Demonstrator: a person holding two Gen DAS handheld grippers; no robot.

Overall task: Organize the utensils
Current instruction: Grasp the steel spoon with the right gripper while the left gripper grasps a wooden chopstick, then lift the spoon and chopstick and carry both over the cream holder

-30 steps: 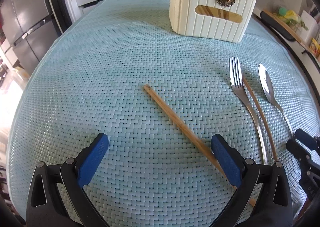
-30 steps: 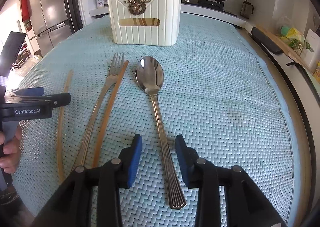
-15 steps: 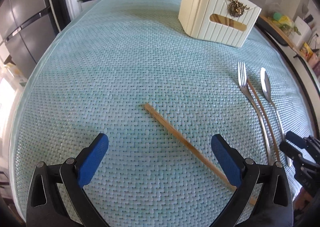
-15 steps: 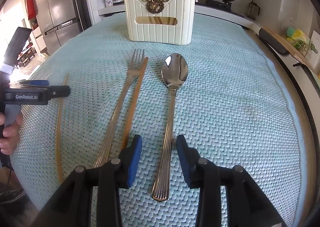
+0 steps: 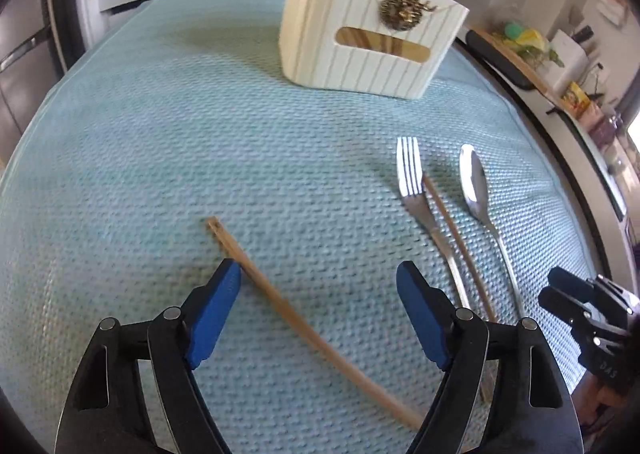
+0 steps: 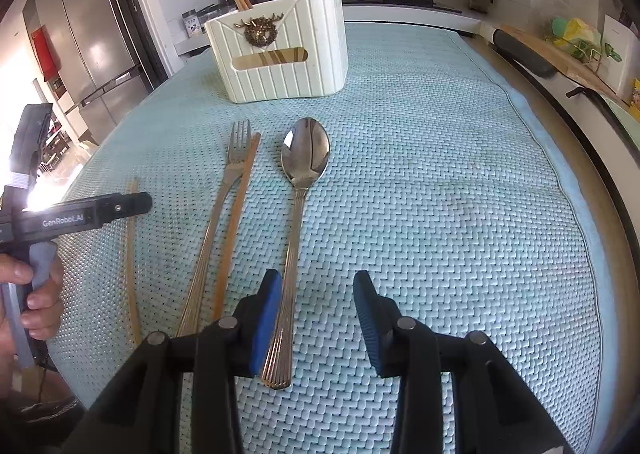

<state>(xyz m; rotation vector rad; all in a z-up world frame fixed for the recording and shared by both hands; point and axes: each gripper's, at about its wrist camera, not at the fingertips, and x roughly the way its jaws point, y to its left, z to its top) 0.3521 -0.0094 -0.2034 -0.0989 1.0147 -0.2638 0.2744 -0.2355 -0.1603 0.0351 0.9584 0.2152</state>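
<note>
Left gripper, seen from its own camera, has just been closing yet still stands wide, and the lone chopstick lies slantwise on the teal mat between its blue pads, its near part running toward the right pad while its far end pokes out just past the left one, neither pad pressing on it. Right gripper, in its own view, gapes partway with nothing clamped: the spoon handle lies just beside its left pad, with the fork and a second chopstick side by side further left, and the white utensil holder stands upright well beyond.
</note>
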